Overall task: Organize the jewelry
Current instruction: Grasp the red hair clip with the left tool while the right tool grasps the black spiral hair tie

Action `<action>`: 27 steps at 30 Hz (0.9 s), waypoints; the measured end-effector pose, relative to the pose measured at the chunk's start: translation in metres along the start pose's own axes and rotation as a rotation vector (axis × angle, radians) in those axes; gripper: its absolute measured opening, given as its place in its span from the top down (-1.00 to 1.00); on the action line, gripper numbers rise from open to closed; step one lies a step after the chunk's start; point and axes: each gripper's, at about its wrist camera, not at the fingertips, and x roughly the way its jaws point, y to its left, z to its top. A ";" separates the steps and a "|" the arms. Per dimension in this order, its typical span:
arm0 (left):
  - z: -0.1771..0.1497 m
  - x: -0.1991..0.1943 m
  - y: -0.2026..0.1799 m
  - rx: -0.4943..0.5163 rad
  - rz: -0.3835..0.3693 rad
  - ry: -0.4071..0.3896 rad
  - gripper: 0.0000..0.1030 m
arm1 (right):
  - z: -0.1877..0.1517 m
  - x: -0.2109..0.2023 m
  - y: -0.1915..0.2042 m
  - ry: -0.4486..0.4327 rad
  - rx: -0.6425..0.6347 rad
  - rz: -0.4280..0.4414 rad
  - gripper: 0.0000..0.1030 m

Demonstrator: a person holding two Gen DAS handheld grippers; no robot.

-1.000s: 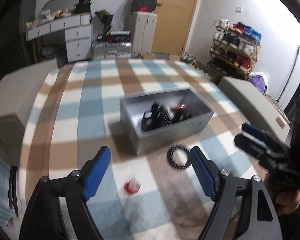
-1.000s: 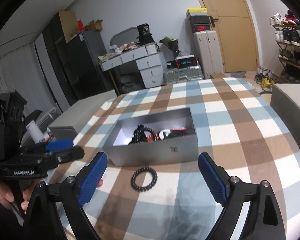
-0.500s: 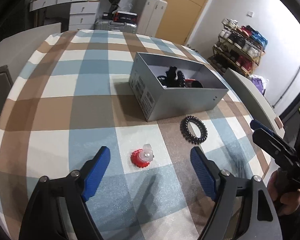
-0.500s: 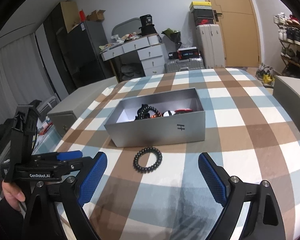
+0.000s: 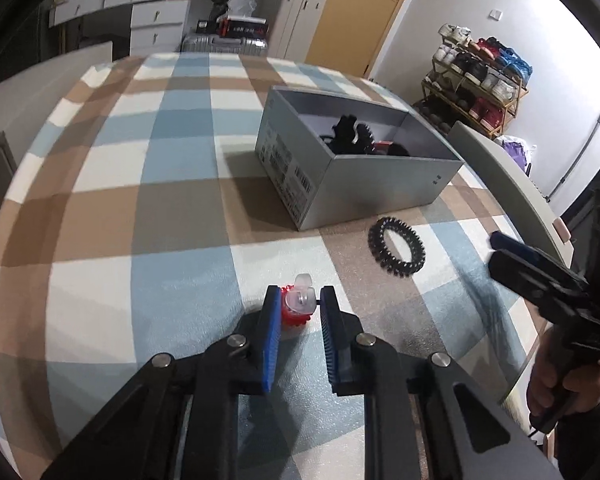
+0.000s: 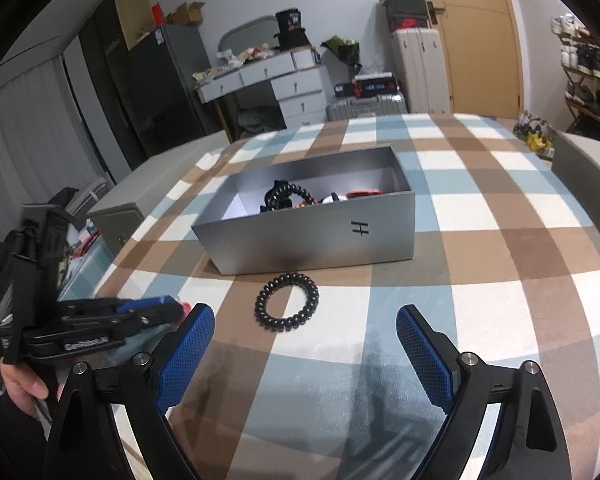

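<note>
I'm closing the left tool point(image 5: 300, 306) on the small red-and-clear beaded ornament point(image 5: 297, 309), wide before; right tool point(image 6: 305, 344) hanging wide; grey open box point(image 5: 374, 192) next.

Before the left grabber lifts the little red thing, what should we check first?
1. Left gripper around the small red beaded piece with a clear top: ok, blue pads on both sides.
2. Firm grip: cannot tell.
3. Open grey box: ok, room inside.
4. Path to the box: ok, nothing between.
5. Black coiled ring: ok, lying apart on the checked cloth.
6. Right gripper: ok, open, holding nothing.
</note>
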 end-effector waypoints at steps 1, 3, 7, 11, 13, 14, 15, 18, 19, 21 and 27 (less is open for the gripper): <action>0.000 -0.003 -0.001 0.004 0.001 -0.012 0.73 | 0.002 0.006 0.000 0.021 -0.004 0.006 -0.80; 0.001 -0.009 -0.004 0.019 0.001 -0.022 0.73 | 0.006 0.016 0.004 0.056 -0.021 0.008 -0.80; 0.002 -0.016 -0.007 0.035 0.006 -0.036 0.73 | 0.009 0.033 0.016 0.098 -0.074 0.008 -0.78; 0.004 -0.018 -0.007 0.038 0.027 -0.027 0.73 | 0.011 0.045 0.028 0.125 -0.122 0.008 -0.74; 0.006 -0.016 -0.005 0.029 0.044 -0.013 0.73 | 0.012 0.051 0.031 0.140 -0.145 -0.026 -0.72; 0.006 -0.016 -0.003 0.020 0.039 -0.016 0.73 | 0.012 0.053 0.032 0.146 -0.151 -0.036 -0.69; 0.006 -0.017 -0.002 0.015 0.032 -0.017 0.73 | 0.012 0.055 0.033 0.152 -0.158 -0.039 -0.60; 0.006 -0.019 -0.002 0.018 0.036 -0.024 0.73 | 0.010 0.061 0.035 0.169 -0.182 -0.059 -0.53; 0.007 -0.018 -0.002 0.020 0.041 -0.022 0.73 | 0.009 0.063 0.035 0.175 -0.192 -0.070 -0.49; 0.007 -0.018 -0.002 0.019 0.040 -0.023 0.73 | 0.007 0.067 0.035 0.190 -0.207 -0.090 -0.41; 0.007 -0.018 0.000 0.008 0.035 -0.019 0.73 | 0.005 0.067 0.045 0.179 -0.286 -0.115 0.04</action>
